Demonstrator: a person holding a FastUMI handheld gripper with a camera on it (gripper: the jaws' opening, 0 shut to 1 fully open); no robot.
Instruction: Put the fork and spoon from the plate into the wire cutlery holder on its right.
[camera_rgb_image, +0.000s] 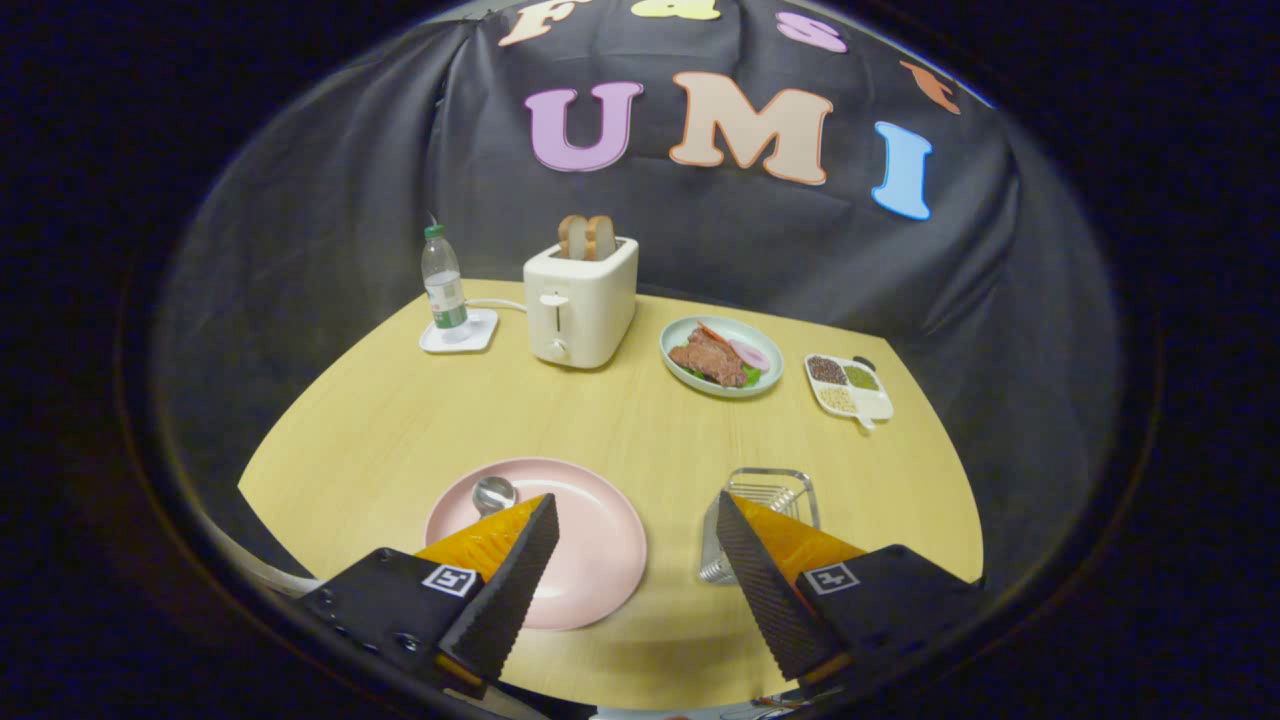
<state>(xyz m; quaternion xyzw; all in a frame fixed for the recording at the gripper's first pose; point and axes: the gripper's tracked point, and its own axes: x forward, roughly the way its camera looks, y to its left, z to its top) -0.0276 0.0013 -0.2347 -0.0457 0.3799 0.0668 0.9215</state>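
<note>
A pink plate (590, 540) lies on the wooden table just ahead of my fingers, partly under the left finger. A shiny spoon bowl (493, 493) shows on the plate's far left side, its handle hidden behind that finger. The fork is hidden from me. The wire cutlery holder (768, 490) stands right of the plate, its near part behind the right finger. My gripper (637, 512) hovers above the table's near side, open wide, with nothing between its fingers.
Beyond the plate stand a white toaster (580, 300) with two bread slices, a water bottle (443, 285) on a white coaster, a plate of food (722, 356) and a small divided dish (848, 387) of grains. The table's near edge (620, 690) runs under my fingers.
</note>
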